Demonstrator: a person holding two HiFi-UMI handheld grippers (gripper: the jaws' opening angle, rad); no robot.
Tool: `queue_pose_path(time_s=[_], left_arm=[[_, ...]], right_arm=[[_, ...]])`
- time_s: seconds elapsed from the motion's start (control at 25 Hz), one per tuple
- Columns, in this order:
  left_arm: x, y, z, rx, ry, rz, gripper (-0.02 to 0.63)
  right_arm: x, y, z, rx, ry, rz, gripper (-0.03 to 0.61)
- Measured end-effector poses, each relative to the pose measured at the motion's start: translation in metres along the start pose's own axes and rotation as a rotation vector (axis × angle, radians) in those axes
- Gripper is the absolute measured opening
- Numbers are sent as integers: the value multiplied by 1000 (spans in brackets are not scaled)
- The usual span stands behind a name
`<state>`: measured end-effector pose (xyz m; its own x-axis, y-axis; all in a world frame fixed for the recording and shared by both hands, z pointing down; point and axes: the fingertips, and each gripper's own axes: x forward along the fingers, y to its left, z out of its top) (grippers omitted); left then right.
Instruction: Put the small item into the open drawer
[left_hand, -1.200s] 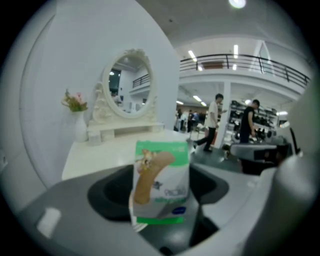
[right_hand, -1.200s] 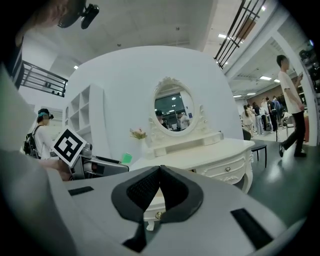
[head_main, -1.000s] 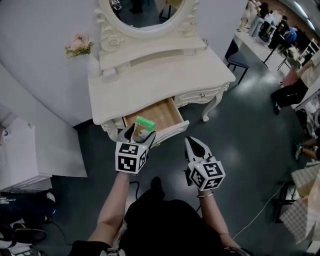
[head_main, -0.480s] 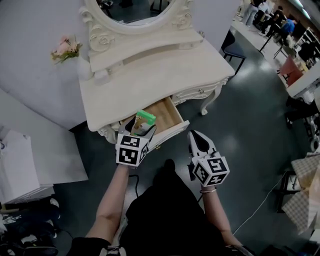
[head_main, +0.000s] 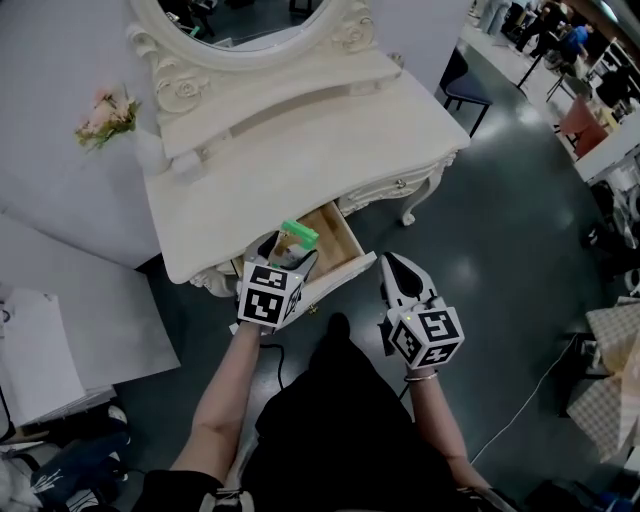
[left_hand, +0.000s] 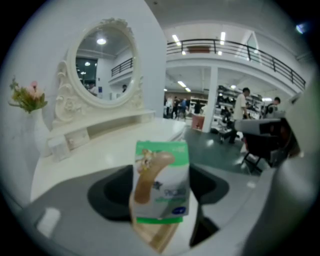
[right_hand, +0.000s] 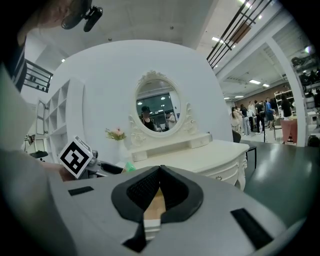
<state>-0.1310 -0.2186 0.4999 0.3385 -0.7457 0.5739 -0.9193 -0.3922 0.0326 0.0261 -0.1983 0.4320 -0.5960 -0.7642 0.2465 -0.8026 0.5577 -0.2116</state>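
Note:
My left gripper (head_main: 290, 250) is shut on a small green-and-white packet (head_main: 298, 233) and holds it upright above the open wooden drawer (head_main: 338, 235) of the cream dressing table (head_main: 300, 160). In the left gripper view the packet (left_hand: 161, 182) stands between the jaws, a tan shape printed on its front. My right gripper (head_main: 398, 272) hangs in front of the drawer's right corner, jaws closed with nothing in them. The right gripper view shows its tips (right_hand: 160, 170) meeting, and the left gripper's marker cube (right_hand: 76, 156) at the left.
An oval mirror (head_main: 235, 20) and a low shelf stand at the back of the table. A vase of pink flowers (head_main: 108, 112) sits at its left end. White furniture (head_main: 40, 340) stands left on the dark floor; a chair (head_main: 468, 90) and people are far right.
The view has shifted so the table sits further left. The left gripper with the packet has moved slightly forward over the drawer. The right gripper has stayed shut beside it.

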Motion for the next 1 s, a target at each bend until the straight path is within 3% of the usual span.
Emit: queue_pose_path(time_s=[1.0], left_arm=[[122, -23, -56, 204, 301, -193, 347]], right_arm=[[40, -60, -18, 64, 81, -61, 5]])
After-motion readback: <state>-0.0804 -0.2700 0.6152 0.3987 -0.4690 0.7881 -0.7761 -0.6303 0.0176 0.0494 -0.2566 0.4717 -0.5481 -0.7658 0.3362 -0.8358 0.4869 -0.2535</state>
